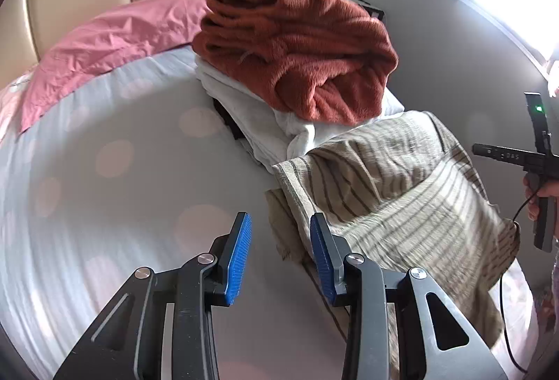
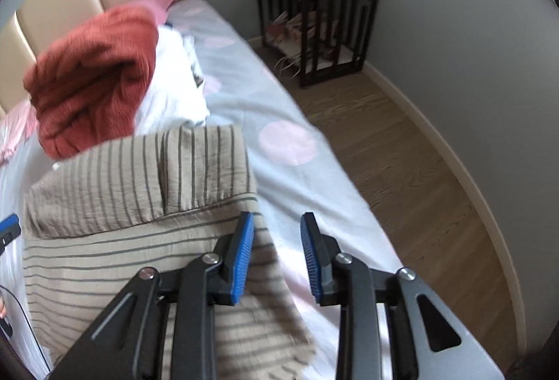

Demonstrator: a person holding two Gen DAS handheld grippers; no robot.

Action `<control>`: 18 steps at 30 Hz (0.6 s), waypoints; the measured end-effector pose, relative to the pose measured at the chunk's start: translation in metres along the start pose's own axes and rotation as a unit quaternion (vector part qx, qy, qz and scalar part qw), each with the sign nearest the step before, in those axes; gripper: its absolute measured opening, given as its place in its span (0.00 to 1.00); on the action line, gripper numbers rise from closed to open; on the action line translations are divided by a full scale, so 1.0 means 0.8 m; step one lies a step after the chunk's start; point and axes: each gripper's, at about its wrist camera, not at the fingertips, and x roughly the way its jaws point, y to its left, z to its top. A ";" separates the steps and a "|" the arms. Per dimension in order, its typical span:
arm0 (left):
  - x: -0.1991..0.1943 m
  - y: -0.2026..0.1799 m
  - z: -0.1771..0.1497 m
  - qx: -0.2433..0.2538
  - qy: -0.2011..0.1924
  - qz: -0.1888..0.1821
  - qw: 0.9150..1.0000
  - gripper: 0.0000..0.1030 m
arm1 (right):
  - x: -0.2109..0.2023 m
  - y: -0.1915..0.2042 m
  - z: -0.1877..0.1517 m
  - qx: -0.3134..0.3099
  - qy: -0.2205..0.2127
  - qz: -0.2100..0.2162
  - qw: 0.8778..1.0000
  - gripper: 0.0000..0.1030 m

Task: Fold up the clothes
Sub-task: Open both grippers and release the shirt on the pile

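Blue-padded fingers (image 1: 241, 254) of the left gripper (image 1: 281, 254) stand apart with nothing between them, beside the near corner of a striped beige garment (image 1: 401, 184) folded on the bed (image 1: 104, 170). Right gripper (image 2: 277, 254) fingers (image 2: 244, 254) are likewise apart and empty at the garment's other edge. Behind the garment, a rust-red fleece (image 1: 297, 48) tops a stack of white laundry (image 1: 258, 128).

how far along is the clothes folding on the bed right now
Done: a rust fleece and white laundry sit stacked on the bed. The striped beige garment beside them is folded over on itself. In hand: nothing; the left gripper and right gripper are both open and empty above it. Left: probably a final fold and stacking it, though that's a guess.
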 end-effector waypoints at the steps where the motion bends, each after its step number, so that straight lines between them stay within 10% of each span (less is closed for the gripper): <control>1: -0.010 -0.003 -0.002 0.000 -0.005 0.005 1.000 0.36 | -0.012 -0.001 -0.003 0.002 -0.006 -0.003 1.000 0.27; 10: -0.065 -0.066 -0.036 0.023 -0.028 -0.058 0.998 0.36 | -0.092 0.049 -0.048 -0.068 -0.056 0.058 0.994 0.27; 18: -0.013 -0.105 -0.094 0.048 0.046 -0.069 0.995 0.36 | -0.054 0.078 -0.135 -0.084 -0.008 0.072 0.994 0.27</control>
